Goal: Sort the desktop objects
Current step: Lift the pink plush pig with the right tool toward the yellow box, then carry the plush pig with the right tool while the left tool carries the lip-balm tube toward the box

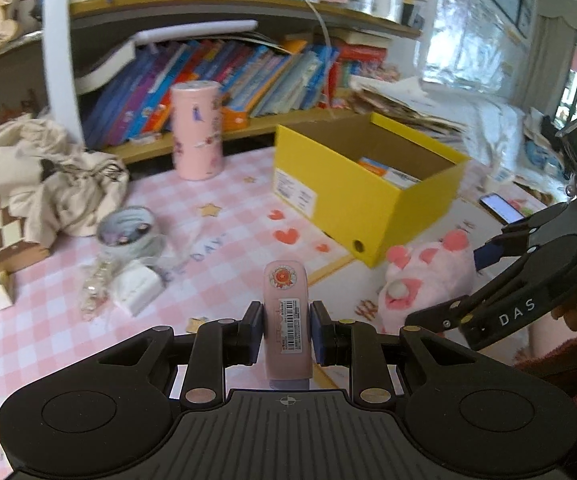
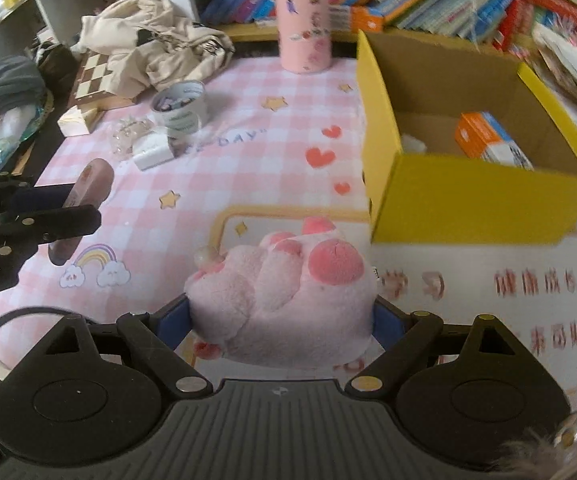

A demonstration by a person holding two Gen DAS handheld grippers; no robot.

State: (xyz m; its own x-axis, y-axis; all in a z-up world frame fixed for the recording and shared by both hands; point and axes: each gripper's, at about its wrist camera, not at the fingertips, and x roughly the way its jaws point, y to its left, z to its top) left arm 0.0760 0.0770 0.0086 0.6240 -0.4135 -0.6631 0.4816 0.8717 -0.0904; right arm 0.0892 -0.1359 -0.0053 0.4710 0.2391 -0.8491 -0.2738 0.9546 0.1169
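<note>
My left gripper (image 1: 286,332) is shut on a slim pink case (image 1: 286,320) with a barcode label and a round red sticker, held upright above the pink checked mat (image 1: 228,248). From the right wrist view this case (image 2: 92,184) and the left gripper (image 2: 60,208) show at the left edge. My right gripper (image 2: 280,320) is closed on a pink plush paw (image 2: 288,280), with a blue pad pressed into each side. The plush paw (image 1: 428,280) hangs beside the front corner of the open yellow box (image 1: 352,200), in the right gripper (image 1: 448,288).
The yellow box (image 2: 468,200) holds an orange carton (image 2: 484,140). A pink cylinder (image 2: 304,20) stands at the back before a bookshelf. A round tin (image 2: 180,108), a white charger (image 2: 152,154), a cloth bag (image 2: 156,36) and a chessboard (image 2: 96,76) lie left. A phone (image 1: 500,206) lies right.
</note>
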